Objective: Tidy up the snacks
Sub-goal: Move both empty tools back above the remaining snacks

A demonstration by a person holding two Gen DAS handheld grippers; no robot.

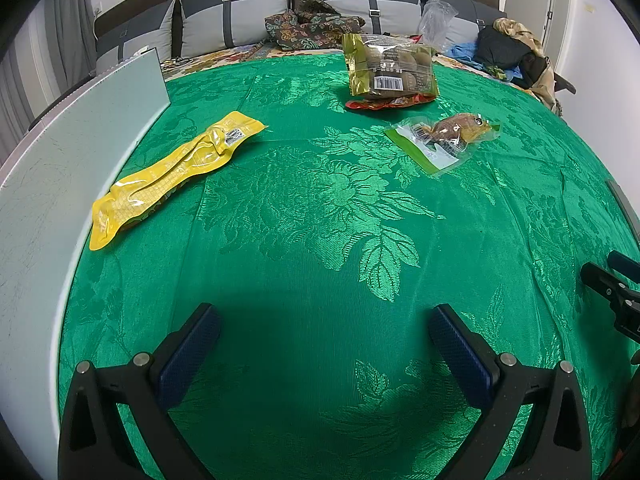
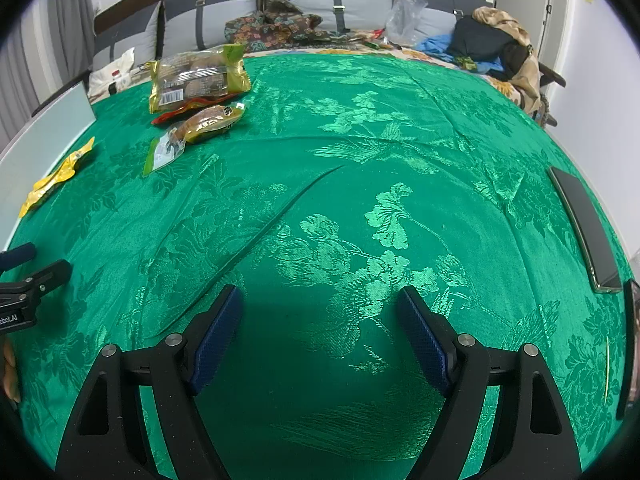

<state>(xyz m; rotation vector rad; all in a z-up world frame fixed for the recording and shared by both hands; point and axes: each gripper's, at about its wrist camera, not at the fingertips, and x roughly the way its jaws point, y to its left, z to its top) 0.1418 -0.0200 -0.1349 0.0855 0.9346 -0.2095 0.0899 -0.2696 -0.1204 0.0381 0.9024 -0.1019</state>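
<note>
Several snack packs lie on a green floral tablecloth (image 1: 320, 208). A long yellow pack (image 1: 168, 172) (image 2: 56, 176) lies at the left, beside a white panel. A gold bag of brown snacks (image 1: 390, 68) (image 2: 198, 76) rests on a red pack (image 1: 388, 103) (image 2: 188, 110) at the far side. A clear green-edged pack with a brown snack (image 1: 444, 138) (image 2: 192, 132) lies just in front of them. My left gripper (image 1: 326, 320) is open over bare cloth near the front. My right gripper (image 2: 320, 300) is open too, with nothing between its fingers.
A white panel (image 1: 60, 184) stands along the table's left edge. A dark phone (image 2: 584, 224) lies at the right edge. Behind the table is a sofa with grey cushions (image 1: 236, 12), patterned cloth, a plastic bag and piled clothes (image 1: 516, 52).
</note>
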